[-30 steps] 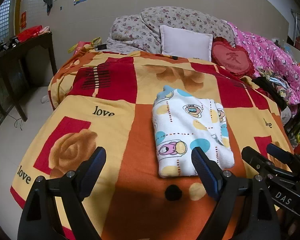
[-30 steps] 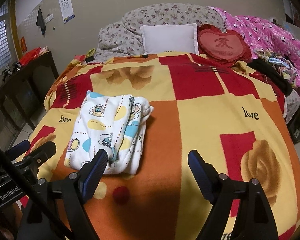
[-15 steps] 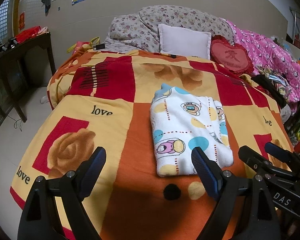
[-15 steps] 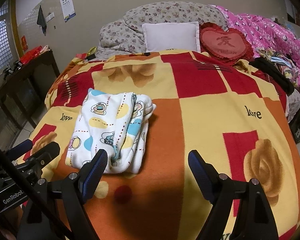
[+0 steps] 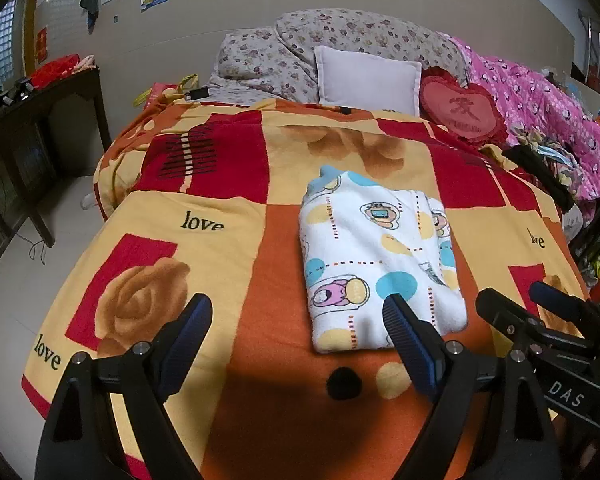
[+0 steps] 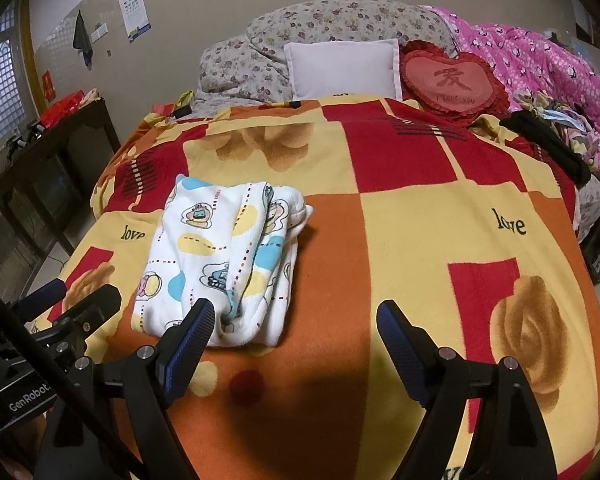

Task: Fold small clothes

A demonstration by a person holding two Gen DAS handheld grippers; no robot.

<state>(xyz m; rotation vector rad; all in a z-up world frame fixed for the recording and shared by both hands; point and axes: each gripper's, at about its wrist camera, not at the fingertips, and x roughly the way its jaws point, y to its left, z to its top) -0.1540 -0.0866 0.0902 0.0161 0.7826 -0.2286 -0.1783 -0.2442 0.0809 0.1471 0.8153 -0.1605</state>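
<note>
A small white garment with cartoon prints and coloured dots [image 5: 376, 256] lies folded in a rectangle on the red, yellow and orange blanket [image 5: 220, 240]. It also shows in the right wrist view [image 6: 220, 264], left of centre. My left gripper [image 5: 296, 336] is open and empty, held above the blanket just short of the garment's near edge. My right gripper [image 6: 296, 336] is open and empty, to the right of the garment's near edge. Each gripper shows at the edge of the other's view.
A white pillow [image 5: 366, 80], a floral quilt [image 5: 320, 44] and a red heart cushion [image 5: 460, 110] lie at the bed's head. Pink bedding and dark clothes [image 5: 540, 168] pile on the right. A dark wooden table [image 5: 28, 120] stands left of the bed.
Both grippers have pulled back and lifted slightly from the folded garment. The garment has stayed in place. Both stay open.
</note>
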